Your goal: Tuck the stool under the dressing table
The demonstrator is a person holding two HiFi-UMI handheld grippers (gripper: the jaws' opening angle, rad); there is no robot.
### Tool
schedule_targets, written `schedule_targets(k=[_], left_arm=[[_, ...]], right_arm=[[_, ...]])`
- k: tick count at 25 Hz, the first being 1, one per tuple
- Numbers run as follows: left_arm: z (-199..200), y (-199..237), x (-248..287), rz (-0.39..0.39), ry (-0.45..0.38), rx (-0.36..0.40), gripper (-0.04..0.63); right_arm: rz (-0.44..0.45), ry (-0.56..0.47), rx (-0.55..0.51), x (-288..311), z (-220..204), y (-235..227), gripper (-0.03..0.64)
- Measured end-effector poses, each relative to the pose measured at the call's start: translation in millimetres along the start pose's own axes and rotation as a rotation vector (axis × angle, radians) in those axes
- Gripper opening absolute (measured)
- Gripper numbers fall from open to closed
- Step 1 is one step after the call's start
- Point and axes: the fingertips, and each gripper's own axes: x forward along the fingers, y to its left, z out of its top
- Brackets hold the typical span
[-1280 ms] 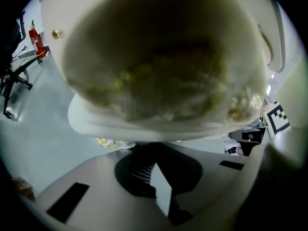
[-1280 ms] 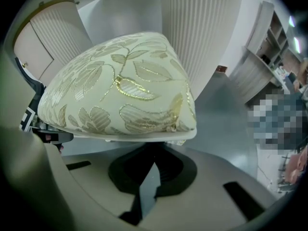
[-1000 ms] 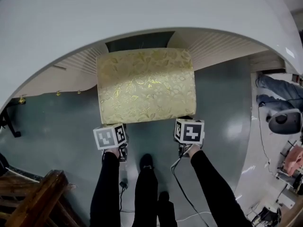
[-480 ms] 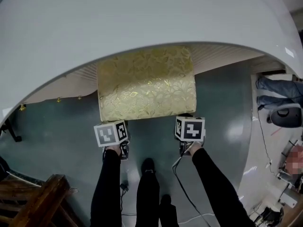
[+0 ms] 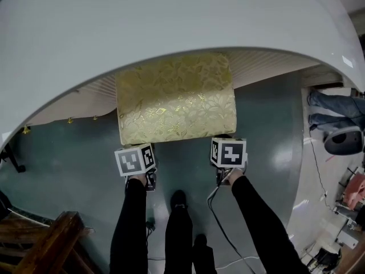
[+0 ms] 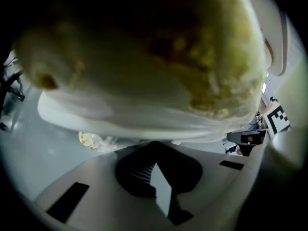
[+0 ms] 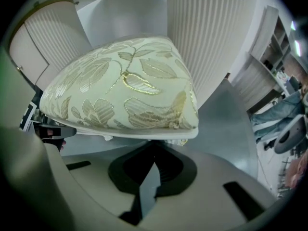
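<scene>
One stool clamped by two grippers, left and right; one dressing table.

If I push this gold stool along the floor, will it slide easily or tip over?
The stool probably slides well, since the floor looks smooth and glossy. Its wide seat suggests that tipping is unlikely. The padded top may yield if pressed.

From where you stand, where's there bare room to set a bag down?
The white table top is bare in view. Bare floor lies left of the stool, up to the wooden furniture, and right of it. Cables crowd the floor by the person's legs.
</scene>
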Motion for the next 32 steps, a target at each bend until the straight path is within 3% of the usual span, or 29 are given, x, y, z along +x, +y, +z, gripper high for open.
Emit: schedule_targets(k=[7,32], left_arm=[[-5,-4,-6,0.024,0.000,0.039,0.008],[-70,-24,-79,0.006,-0.068,0.014,0.008]], right_arm=[[0.007,-0.027,0.021,-5,-8,-2,0.005],[0.163,-0.104,-0.045,-49,-68,37,0.005]])
